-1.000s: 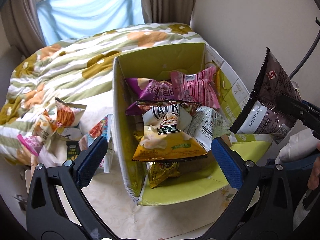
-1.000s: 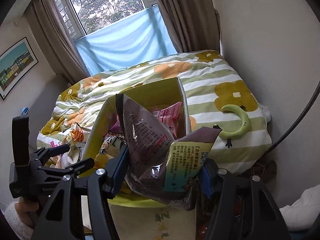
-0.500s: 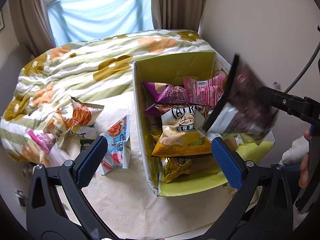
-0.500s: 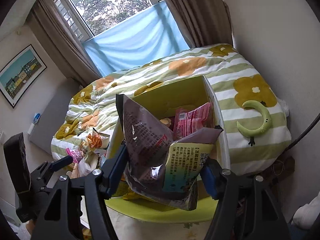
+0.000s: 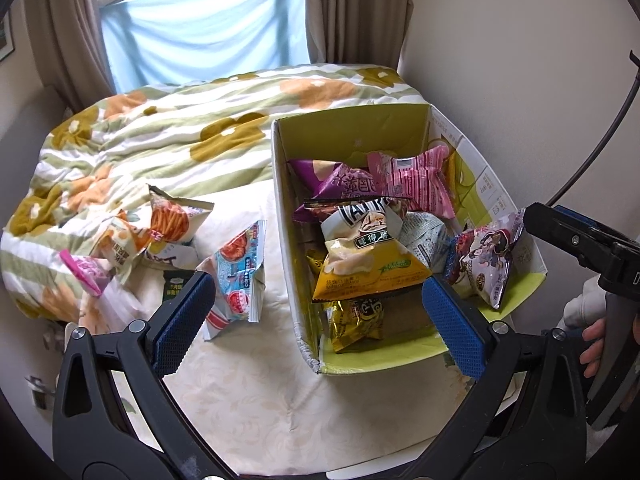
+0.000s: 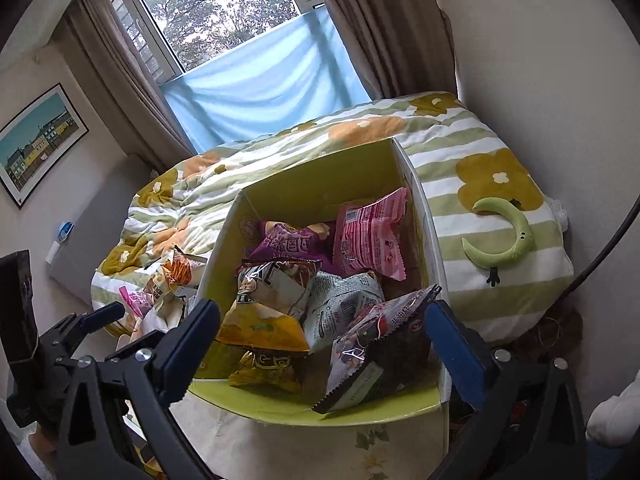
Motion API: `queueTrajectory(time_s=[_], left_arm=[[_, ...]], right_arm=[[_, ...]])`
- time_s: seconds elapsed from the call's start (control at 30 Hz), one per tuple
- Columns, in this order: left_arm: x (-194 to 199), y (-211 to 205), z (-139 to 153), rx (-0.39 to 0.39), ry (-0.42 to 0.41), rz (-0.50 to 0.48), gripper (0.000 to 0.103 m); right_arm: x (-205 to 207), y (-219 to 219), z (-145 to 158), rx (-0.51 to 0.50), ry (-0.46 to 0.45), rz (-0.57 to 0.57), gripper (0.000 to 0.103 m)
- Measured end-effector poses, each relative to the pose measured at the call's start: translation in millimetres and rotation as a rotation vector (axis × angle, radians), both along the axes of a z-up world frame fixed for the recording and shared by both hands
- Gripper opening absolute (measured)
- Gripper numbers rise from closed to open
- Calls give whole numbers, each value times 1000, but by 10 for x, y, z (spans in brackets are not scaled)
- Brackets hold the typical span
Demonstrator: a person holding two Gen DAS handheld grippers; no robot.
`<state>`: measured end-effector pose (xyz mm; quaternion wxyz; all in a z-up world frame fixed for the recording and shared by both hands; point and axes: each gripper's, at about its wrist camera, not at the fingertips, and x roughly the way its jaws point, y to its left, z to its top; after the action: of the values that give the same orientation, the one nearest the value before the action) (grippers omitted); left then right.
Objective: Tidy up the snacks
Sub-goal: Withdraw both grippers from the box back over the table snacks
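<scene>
A cardboard box with a green inside [image 5: 352, 128] [image 6: 320, 184] stands on the bed and holds several snack bags. A dark purple snack bag [image 5: 486, 256] [image 6: 372, 344] lies in the box's near right corner, free of any gripper. My right gripper [image 6: 322, 344] is open and empty just above the box's near edge; it also shows in the left wrist view [image 5: 580, 240]. My left gripper [image 5: 316, 312] is open and empty over the bed, in front of the box. Loose snack bags [image 5: 238, 268] [image 5: 168, 224] lie on the bed left of the box.
A striped flowered quilt [image 5: 168, 136] covers the bed. A green banana-shaped toy [image 6: 504, 236] lies on the quilt right of the box. A wall [image 5: 520, 60] runs close along the right. A window with curtains [image 6: 240, 20] is behind the bed.
My right gripper opened and let go of the dark purple bag, which dropped into the box's near right corner. The left gripper's view shifted left, showing more of the bed.
</scene>
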<state>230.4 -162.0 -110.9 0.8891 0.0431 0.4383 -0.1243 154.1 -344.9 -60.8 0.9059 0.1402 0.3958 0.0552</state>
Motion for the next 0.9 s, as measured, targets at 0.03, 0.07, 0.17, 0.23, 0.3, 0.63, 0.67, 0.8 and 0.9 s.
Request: queueTrajectory(time_s=[0.03,0.07,0.17,0.23,0.3,0.63,0.67,0.8,0.9], left_arm=[[-8,2,26,-2,-7,2,102],[-28,9,55,-4,-16,5,102],[-92,39,155,-10,-39,18,102],[-154,84,226,-13,-57,29,102],[-216,141,294,-9,-72,46,102],[-556,678,401,-15,-92,183,102],[-596,755,383,-19,-92,201,102],[-737,1048,319,-30,-90,280,102],[-813,1316,298,-27,-85,340,102]], right_arm=[[-14,14,24,-10,-5,4,102],[-26,39,52,-22,-11,9,102],[-83,103,146,-55,-34,30,102],[-122,155,219,-75,-49,47,102],[-157,216,286,-91,-61,59,102],[-266,517,431,-118,-77,121,102],[-276,553,427,-119,-77,130,102],[-299,735,390,-127,-77,160,102],[-285,932,352,-139,-81,190,102]])
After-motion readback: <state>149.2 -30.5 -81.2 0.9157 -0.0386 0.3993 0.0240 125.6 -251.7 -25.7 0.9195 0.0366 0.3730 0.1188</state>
